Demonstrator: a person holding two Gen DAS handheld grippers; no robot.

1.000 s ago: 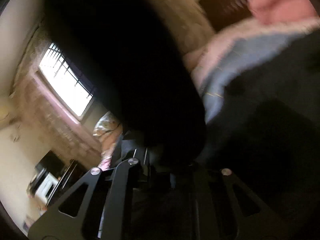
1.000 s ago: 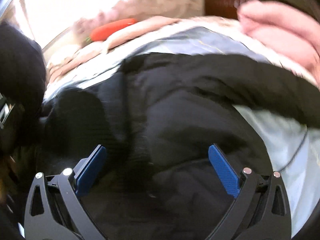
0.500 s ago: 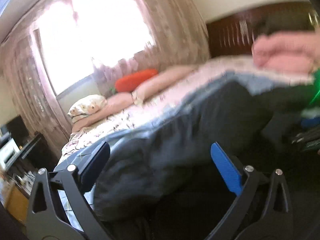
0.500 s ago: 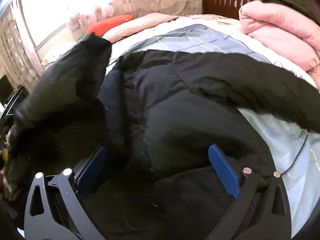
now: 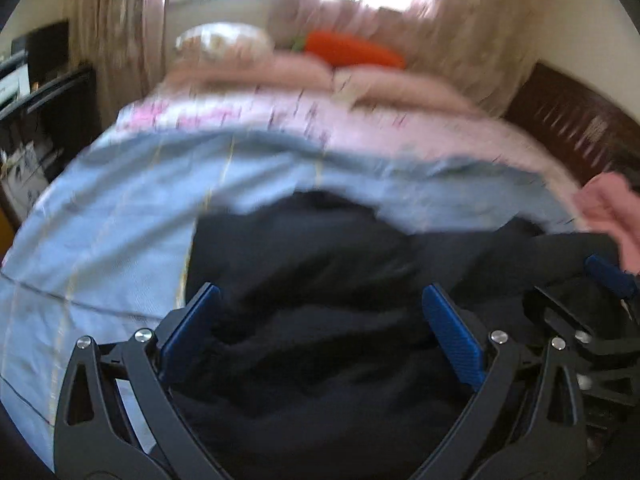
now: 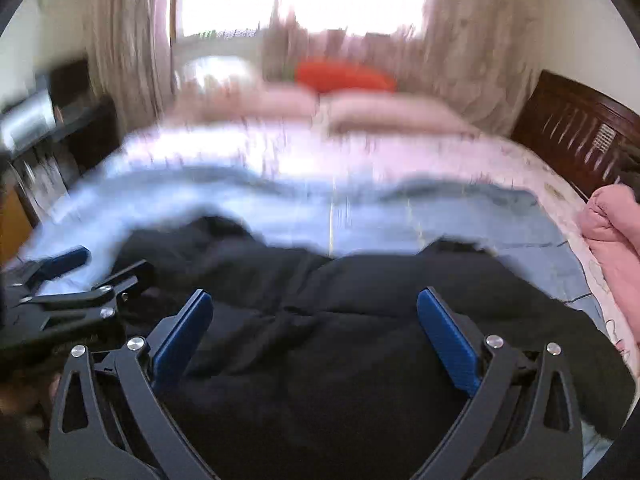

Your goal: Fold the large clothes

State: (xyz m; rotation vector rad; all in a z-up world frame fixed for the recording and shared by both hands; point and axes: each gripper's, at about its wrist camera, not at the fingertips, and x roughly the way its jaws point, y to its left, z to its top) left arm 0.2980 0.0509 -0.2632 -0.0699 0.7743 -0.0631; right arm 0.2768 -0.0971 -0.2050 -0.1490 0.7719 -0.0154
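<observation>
A large black padded jacket (image 5: pixel 320 320) lies on a light blue sheet (image 5: pixel 120 208) on the bed; it also shows in the right wrist view (image 6: pixel 360 340). My left gripper (image 5: pixel 320 320) is open and empty, just above the jacket's left part. My right gripper (image 6: pixel 316 328) is open and empty above the jacket's middle. Each gripper shows in the other's view: the right one at the right edge (image 5: pixel 592 312), the left one at the left edge (image 6: pixel 72 292). Both views are blurred by motion.
A folded pink blanket (image 6: pixel 612 240) lies at the bed's right side. Pink pillows (image 6: pixel 340 112) and an orange-red cushion (image 6: pixel 344 74) lie at the far side under the window. A dark wooden headboard (image 6: pixel 580 136) stands right; dark furniture (image 5: pixel 52 92) stands left.
My left gripper let go of the black sleeve it held up and opened. Both grippers swung to face the far side of the bed; the sleeve now lies folded over the jacket.
</observation>
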